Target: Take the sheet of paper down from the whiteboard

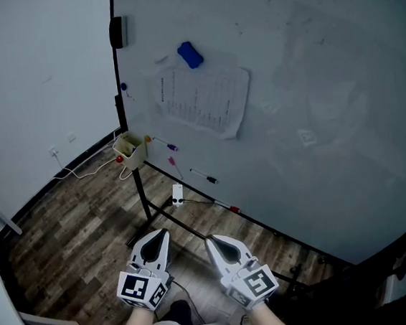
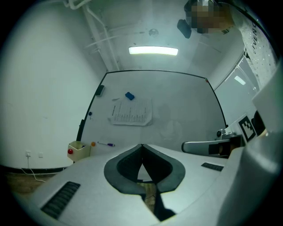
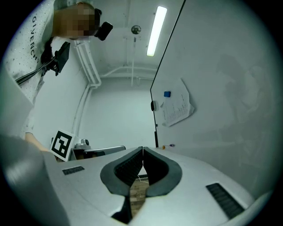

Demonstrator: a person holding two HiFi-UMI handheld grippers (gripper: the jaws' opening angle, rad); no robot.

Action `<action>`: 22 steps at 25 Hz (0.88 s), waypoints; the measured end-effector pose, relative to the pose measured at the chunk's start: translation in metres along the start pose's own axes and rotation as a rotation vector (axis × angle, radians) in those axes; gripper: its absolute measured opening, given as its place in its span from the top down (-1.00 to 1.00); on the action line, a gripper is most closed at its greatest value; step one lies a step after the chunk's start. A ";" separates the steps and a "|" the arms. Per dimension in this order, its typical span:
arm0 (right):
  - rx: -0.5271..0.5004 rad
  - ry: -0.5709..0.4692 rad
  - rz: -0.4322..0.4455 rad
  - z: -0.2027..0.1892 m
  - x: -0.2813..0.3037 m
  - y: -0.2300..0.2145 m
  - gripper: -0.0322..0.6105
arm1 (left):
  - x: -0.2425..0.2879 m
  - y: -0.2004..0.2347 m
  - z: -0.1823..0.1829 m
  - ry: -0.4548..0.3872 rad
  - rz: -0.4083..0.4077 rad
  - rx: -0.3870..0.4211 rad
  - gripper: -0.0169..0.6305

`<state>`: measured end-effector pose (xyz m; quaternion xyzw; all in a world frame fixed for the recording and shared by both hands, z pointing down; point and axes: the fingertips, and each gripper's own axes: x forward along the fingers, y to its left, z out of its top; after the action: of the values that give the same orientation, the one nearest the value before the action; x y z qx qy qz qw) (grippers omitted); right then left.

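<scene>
Left tool (image 1: 157, 236) and right tool (image 1: 214, 242) are both closed on nothing, jaw tips together, held low and well apart from the whiteboard (image 1: 313, 110). The sheet of paper (image 1: 204, 100) hangs near the board's upper left corner, pinned at its top edge by a single blue magnet (image 1: 190, 54). Likely failures: tugging the sheet with the magnet in place could tear the top edge or fling the magnet, and lifting the magnet with nothing gripping the sheet would probably drop it to the floor (image 1: 74, 237).
</scene>
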<state>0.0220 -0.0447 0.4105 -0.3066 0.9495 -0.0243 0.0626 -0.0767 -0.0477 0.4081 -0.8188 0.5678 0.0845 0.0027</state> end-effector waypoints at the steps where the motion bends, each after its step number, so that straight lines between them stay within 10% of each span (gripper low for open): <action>1: 0.000 0.001 -0.005 -0.001 0.002 -0.004 0.84 | 0.005 0.002 -0.001 0.002 -0.001 -0.003 0.91; 22: -0.039 0.010 -0.112 0.003 0.087 -0.102 0.84 | 0.141 0.060 -0.003 -0.023 -0.107 -0.038 0.91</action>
<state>0.0120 -0.1784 0.4075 -0.3602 0.9314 -0.0110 0.0504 -0.0844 -0.2006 0.3968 -0.8470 0.5213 0.1043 -0.0017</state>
